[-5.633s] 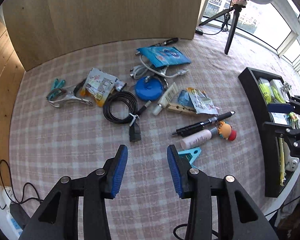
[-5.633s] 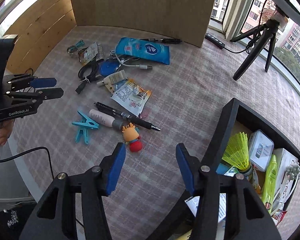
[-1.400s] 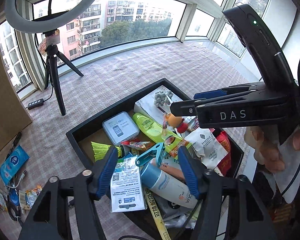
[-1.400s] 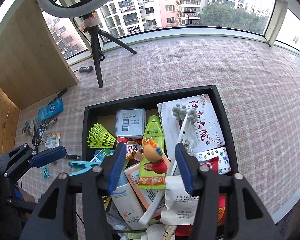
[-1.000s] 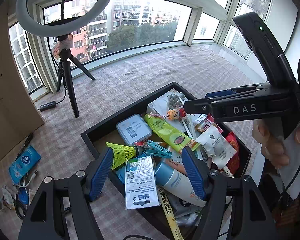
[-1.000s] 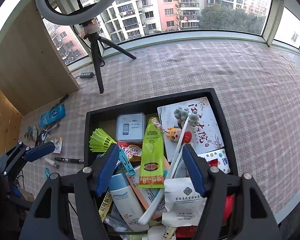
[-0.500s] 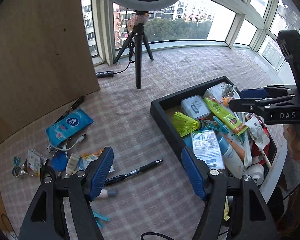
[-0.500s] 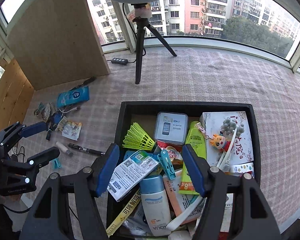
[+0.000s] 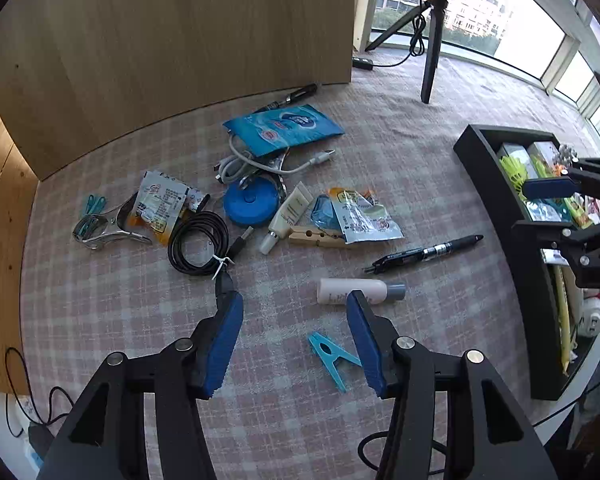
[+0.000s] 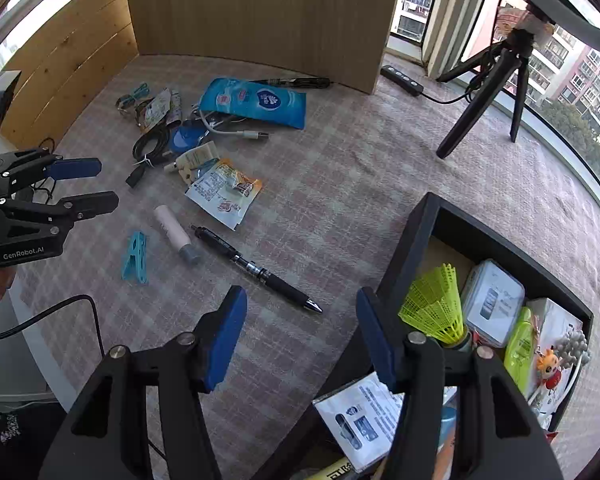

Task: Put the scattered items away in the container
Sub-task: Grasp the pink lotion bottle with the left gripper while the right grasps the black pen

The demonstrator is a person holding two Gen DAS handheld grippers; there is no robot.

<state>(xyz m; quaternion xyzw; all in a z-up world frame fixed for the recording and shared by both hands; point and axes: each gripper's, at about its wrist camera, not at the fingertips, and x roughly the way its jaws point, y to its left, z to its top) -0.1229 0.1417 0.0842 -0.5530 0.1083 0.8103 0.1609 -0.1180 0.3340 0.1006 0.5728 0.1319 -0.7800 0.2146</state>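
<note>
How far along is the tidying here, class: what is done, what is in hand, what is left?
Done: the black rectangular container already holds a yellow-green shuttlecock and other packets. In hand: nothing; the left gripper and right gripper are both open. Left: the black pen, pink tube, turquoise plastic clip and the clutter beyond.

A turquoise clip (image 9: 332, 354), black pen (image 9: 424, 254) and pale pink bottle (image 9: 354, 291) lie on pink-checked cloth (image 9: 120, 304).

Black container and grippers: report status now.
Left gripper open, empty, above the cloth. Right gripper open, empty, beside the black container. Container part-filled; pink tube, black pen, teal clip not yet binned. Nothing blocking them.
</note>
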